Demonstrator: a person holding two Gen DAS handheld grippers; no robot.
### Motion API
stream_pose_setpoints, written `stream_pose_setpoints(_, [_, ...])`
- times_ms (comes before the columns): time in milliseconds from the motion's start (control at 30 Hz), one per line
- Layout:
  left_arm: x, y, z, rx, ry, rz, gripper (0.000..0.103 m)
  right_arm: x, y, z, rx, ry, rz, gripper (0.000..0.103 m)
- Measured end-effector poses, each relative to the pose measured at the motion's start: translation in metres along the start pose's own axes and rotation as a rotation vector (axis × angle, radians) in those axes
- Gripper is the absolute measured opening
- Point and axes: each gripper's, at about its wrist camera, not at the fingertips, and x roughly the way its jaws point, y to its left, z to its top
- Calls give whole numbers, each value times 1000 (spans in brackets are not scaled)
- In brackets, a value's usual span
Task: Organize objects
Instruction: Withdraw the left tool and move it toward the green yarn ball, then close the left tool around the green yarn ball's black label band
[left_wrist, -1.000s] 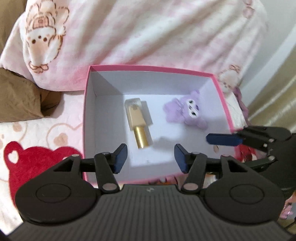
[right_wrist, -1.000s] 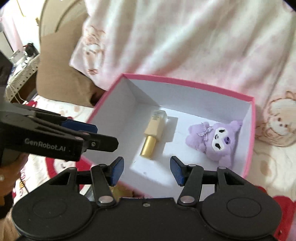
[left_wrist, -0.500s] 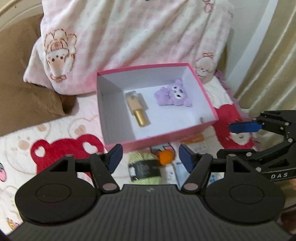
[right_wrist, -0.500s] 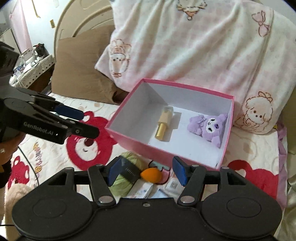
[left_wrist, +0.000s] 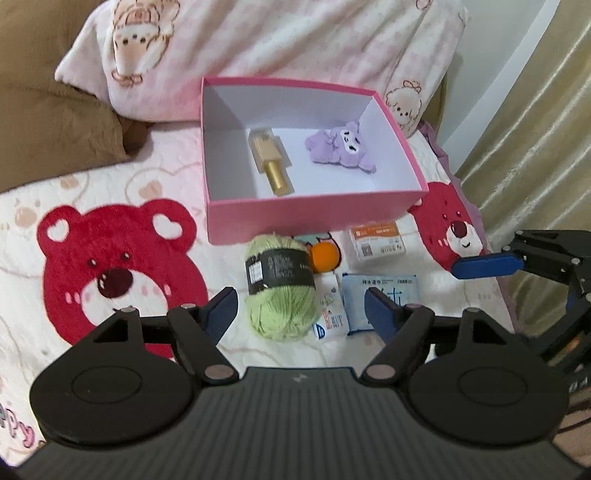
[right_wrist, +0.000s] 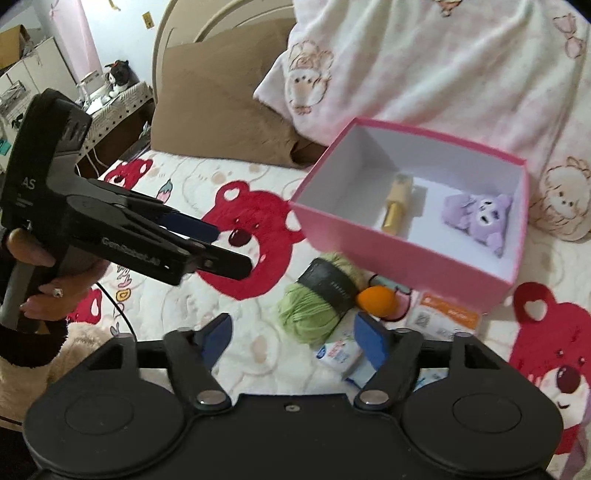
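Pink box (left_wrist: 314, 218) already holds the gold bottle (left_wrist: 271, 166) and purple plush (left_wrist: 341, 147), while yarn (left_wrist: 280, 288), orange ball (left_wrist: 325, 257) and packets (left_wrist: 380, 291) wait just before it, both left gripper (left_wrist: 299, 314) and right gripper (right_wrist: 291, 336) spread wide, empty.

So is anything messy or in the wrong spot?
Yes. The green yarn ball, orange ball and some small packets lie loose on the bedspread beside the pink box, not inside it. Nothing looks spilled or broken.
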Motion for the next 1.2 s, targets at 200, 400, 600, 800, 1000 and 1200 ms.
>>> stream_pose_setpoints(200, [20,8,-16,-23,-9,11,83,33,9,-11,-2,27,7,85])
stream_pose_setpoints(400, [41,17,-32,-30,-15,2,87,61,13,-23,7,15,1,85])
stream_pose_setpoints(600, [65,29,-41,-72,-42,2,86,90,21,-32,-31,-12,-43,85])
stream_pose_setpoints(800, [82,46,-41,-148,-59,-3,86,120,20,-41,-35,-51,-99,85])
stream_pose_setpoints(1000, [103,69,-38,-239,-67,-11,80,139,9,-43,-13,-75,-146,85])
stream_pose_setpoints(1200, [115,75,-36,-284,-90,-81,78,153,-5,-40,62,-68,-118,85])
